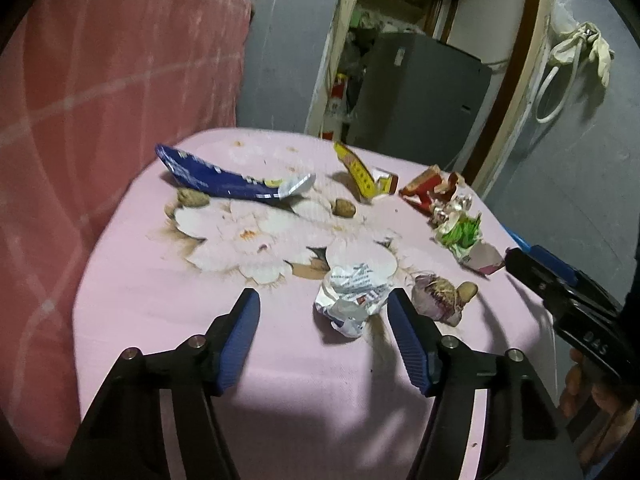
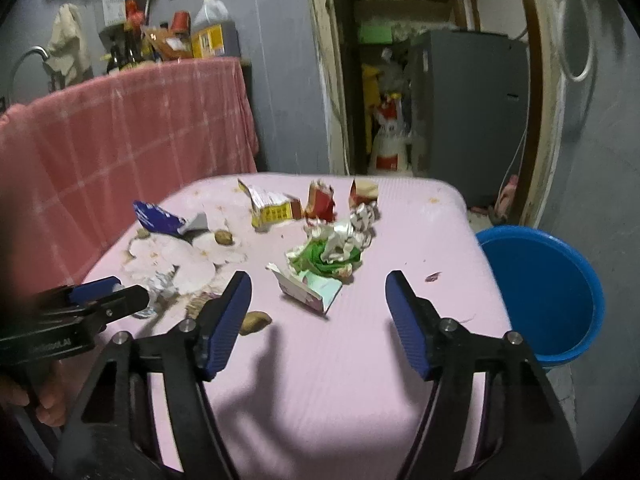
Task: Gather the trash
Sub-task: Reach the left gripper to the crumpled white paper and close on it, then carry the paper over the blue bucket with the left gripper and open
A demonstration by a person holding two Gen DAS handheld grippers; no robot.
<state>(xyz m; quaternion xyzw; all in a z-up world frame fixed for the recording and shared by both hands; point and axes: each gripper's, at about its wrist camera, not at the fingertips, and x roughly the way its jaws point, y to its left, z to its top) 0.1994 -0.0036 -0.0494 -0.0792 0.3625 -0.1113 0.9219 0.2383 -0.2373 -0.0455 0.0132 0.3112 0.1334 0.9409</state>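
Note:
Trash lies scattered on a table under a pink flowered cloth [image 1: 160, 312]. My left gripper [image 1: 324, 300] is open just above the cloth. A crumpled white printed paper [image 1: 352, 296] lies between its fingertips, nearer the right finger, and neither pad touches it. My right gripper [image 2: 318, 280] is open too, with a torn pink and teal carton [image 2: 310, 290] just ahead of its fingertips, untouched. Behind that carton sits a green and white crumpled wrapper [image 2: 328, 252]. Each gripper shows at the edge of the other's view: the right gripper [image 1: 520, 260] and the left gripper [image 2: 116, 292].
Farther back lie a blue snack bag [image 1: 224, 178], a yellow box [image 1: 358, 170], a torn red carton [image 1: 426, 190] and brown lumps [image 1: 344, 208]. A blue bucket [image 2: 540, 292] stands beside the table's right edge. A pink chequered cloth [image 1: 100, 80] hangs to the left.

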